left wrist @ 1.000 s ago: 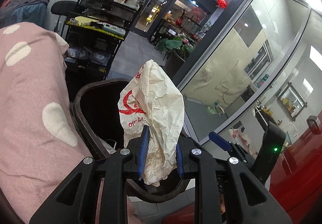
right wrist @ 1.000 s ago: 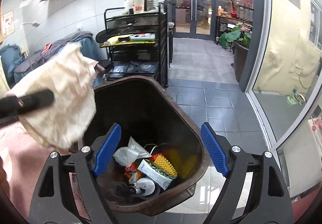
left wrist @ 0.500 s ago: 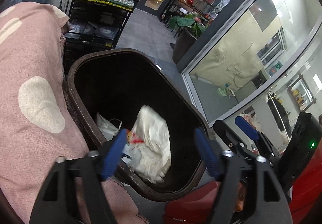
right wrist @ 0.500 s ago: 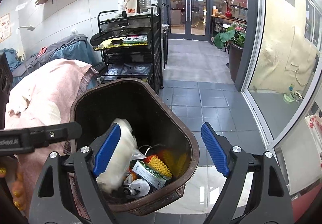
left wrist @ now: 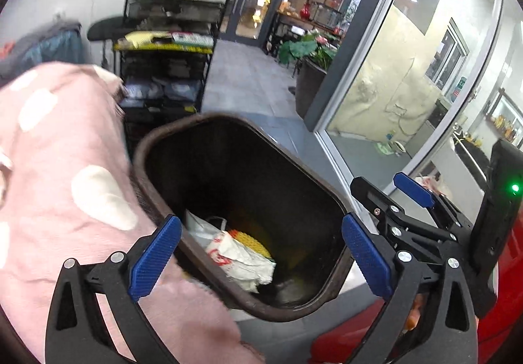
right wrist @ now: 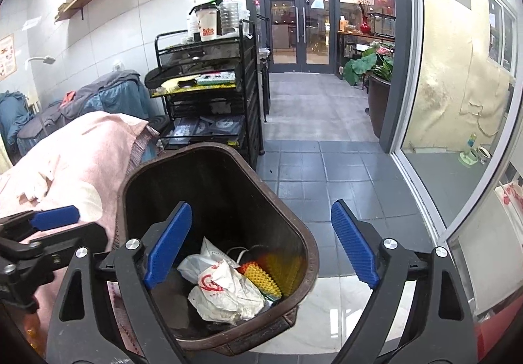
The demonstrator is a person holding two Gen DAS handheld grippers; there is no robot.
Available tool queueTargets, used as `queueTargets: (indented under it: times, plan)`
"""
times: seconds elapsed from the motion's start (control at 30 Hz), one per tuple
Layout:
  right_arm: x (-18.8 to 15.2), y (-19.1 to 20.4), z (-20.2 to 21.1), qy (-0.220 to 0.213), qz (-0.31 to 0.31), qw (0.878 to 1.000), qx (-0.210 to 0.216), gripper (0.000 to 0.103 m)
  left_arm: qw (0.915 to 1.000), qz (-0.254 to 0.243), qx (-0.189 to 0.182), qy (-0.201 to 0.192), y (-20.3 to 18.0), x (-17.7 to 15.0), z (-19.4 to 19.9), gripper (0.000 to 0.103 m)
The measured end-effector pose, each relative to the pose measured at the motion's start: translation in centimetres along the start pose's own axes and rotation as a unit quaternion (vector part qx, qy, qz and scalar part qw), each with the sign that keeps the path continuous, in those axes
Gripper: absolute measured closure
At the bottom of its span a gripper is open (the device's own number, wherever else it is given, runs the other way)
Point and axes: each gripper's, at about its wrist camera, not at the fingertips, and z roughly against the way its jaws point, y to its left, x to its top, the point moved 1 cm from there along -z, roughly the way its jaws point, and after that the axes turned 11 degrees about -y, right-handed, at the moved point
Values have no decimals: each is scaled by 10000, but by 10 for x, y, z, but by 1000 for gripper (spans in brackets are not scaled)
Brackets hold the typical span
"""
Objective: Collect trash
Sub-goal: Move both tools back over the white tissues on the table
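Where the left wrist camera looks down, the brown bin (left wrist: 242,213) stands on grey floor tiles (left wrist: 248,83); the left gripper (left wrist: 261,249) hangs over its near rim with its blue pads spread wide and nothing between them; the crumpled white paper bag (left wrist: 242,259) with red print lies inside the bin, on top of a yellow ridged piece (left wrist: 251,239); a pink spotted blanket (left wrist: 59,174) presses against the bin's left side; behind the bin rises a black wire rack (left wrist: 166,70), and to the bin's right a glass wall (left wrist: 402,76) runs back toward the doors.

From the right wrist camera, the right gripper (right wrist: 261,246) is likewise wide open and empty above the bin (right wrist: 215,233); the paper bag (right wrist: 225,292) rests among the rubbish at the bin's bottom; the left gripper (right wrist: 49,233) shows just left of the bin; beyond the bin stand glass doors (right wrist: 299,24) and a potted plant (right wrist: 376,70).
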Motion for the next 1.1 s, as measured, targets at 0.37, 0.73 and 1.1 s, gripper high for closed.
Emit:
queueTargets:
  times: [0.37, 0.73, 1.1]
  plan:
    - [-3, 36, 1, -1, -136, 9969, 781, 11, 9984, 20, 226, -518, 20, 4, 65, 6]
    - [1, 127, 3, 97, 313, 9789, 2019, 10, 9904, 76, 982, -966, 68, -4, 130, 6]
    - [16, 227, 17, 132, 987, 9495, 2977, 10, 9706, 494, 2092, -1088, 146, -29, 190, 6]
